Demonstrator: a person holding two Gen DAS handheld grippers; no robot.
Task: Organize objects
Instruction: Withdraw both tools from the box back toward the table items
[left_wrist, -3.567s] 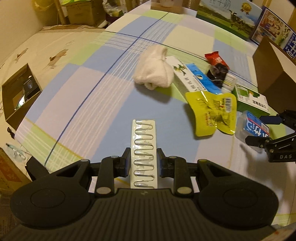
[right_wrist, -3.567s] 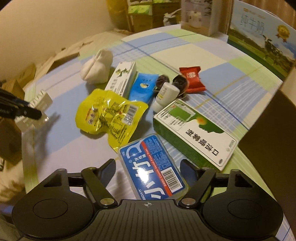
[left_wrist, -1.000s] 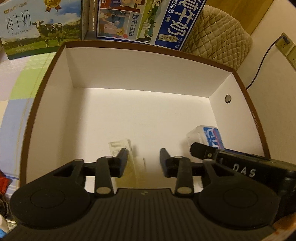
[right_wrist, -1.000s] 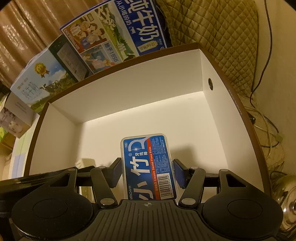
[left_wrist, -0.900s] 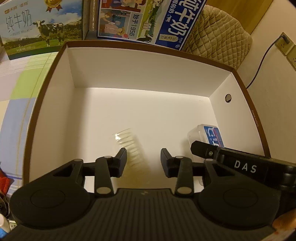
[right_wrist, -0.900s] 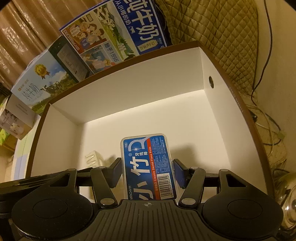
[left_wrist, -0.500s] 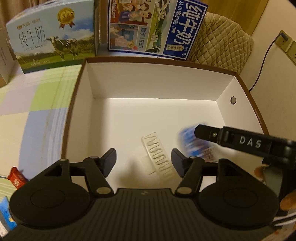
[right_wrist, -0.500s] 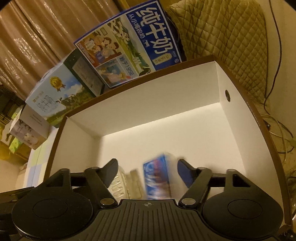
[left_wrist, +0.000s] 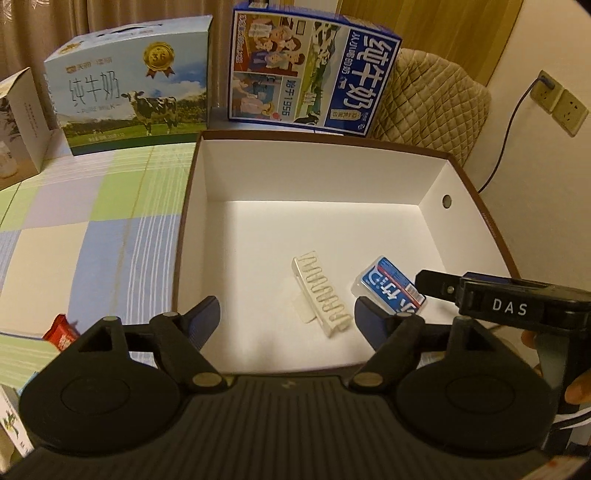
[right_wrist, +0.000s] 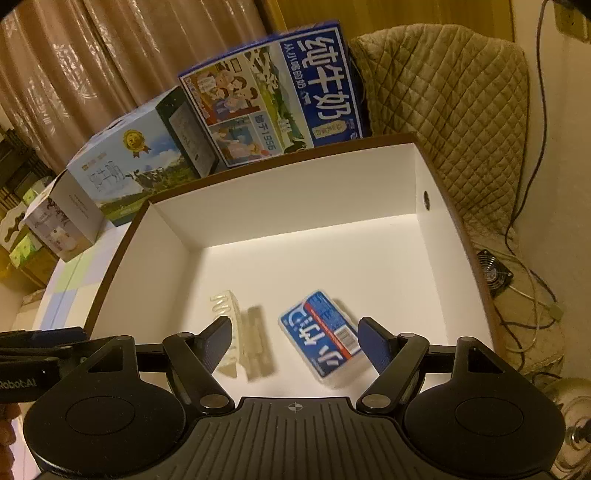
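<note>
The white-lined cardboard box (left_wrist: 432, 184) with a brown rim holds two things on its floor: a clear blister strip (left_wrist: 320, 293) of ribbed pockets, lying slantwise, and just right of it a clear floss-pick case (left_wrist: 388, 290) with a blue and red label, also askew. They lie near each other, apart. The left gripper (left_wrist: 286, 317) hangs over the box's near edge, jaws just spread, nothing between them. The right gripper (right_wrist: 295, 336) likewise stands apart above the case, gripping nothing.
</note>
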